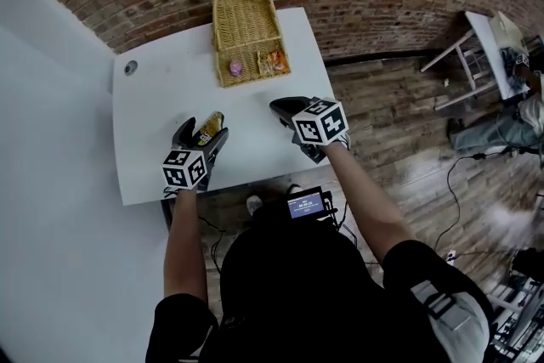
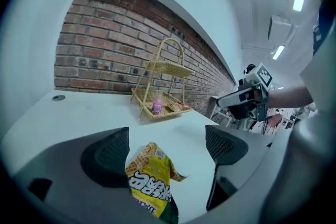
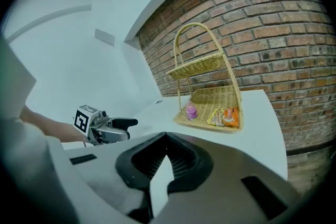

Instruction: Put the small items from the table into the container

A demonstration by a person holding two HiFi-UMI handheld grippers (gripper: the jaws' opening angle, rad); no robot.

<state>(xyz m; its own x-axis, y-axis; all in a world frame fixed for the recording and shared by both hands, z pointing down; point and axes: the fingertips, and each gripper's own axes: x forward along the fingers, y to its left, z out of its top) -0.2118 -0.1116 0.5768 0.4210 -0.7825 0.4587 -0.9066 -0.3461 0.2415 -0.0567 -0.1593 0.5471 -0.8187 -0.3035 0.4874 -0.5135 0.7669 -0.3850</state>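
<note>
**Op A:** The yellow snack packet lies between my left gripper's spread jaws, not pinched, by the table's near edge. My right gripper is clenched on nothing.

**Op B:** Risks?

**Op A:** I'd say a pinch on the crinkled top could slip, or I could nudge it off that edge.

**Op B:** Room?

**Op A:** There's bare surface up to the basket at the far edge. Its upper shelf and handle crowd the drop.

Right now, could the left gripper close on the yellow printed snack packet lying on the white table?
Probably yes: the yellow printed snack packet lies between the open jaws of the left gripper, and nothing else on the white table crowds it.
</note>
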